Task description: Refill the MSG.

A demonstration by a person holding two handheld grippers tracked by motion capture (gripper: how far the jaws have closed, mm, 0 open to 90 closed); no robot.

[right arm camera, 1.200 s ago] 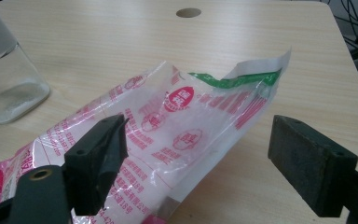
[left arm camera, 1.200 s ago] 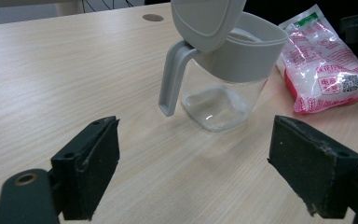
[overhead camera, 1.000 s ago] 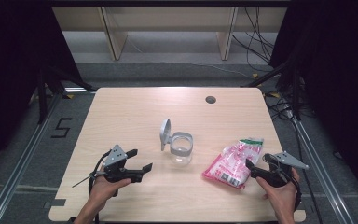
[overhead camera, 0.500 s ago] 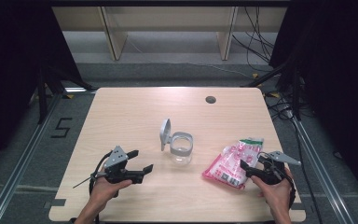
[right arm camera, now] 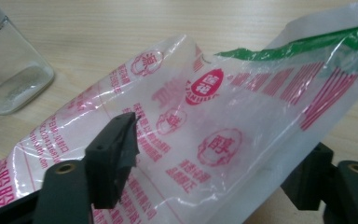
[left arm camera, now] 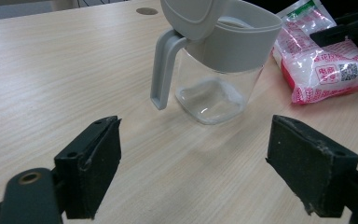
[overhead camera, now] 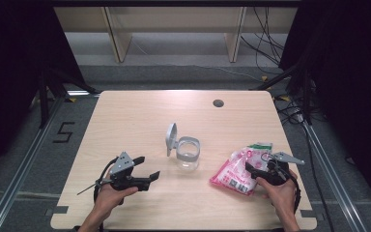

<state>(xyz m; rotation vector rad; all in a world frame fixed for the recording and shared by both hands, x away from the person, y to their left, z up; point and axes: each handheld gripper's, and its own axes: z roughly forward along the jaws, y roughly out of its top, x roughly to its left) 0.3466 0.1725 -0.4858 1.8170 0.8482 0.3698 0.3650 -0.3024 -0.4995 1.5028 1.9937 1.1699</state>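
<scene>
A clear glass jar (overhead camera: 188, 153) with a grey collar, a grey handle and a raised grey lid (overhead camera: 171, 138) stands mid-table. The jar (left arm camera: 216, 70) lies ahead of my open left gripper (left arm camera: 205, 172), a short way off. In the high view my left gripper (overhead camera: 146, 167) rests near the front left. A pink-and-white plastic bag (overhead camera: 236, 170) with a green strip lies to the right of the jar. My right gripper (right arm camera: 214, 168) is open, one jaw on each side of the bag (right arm camera: 242, 116). From above, the right gripper (overhead camera: 257, 167) sits at the bag's right edge.
The wooden table (overhead camera: 140, 116) has a dark round grommet (overhead camera: 218, 103) at the back right. Black cables trail from both grippers. Wooden shelf legs and floor cables lie beyond the far edge. The jar's base (right arm camera: 9, 70) shows at the left of the right gripper view.
My right gripper has moved left onto the bag, so its jaws now straddle it. The left gripper, jar and bag have stayed put.
</scene>
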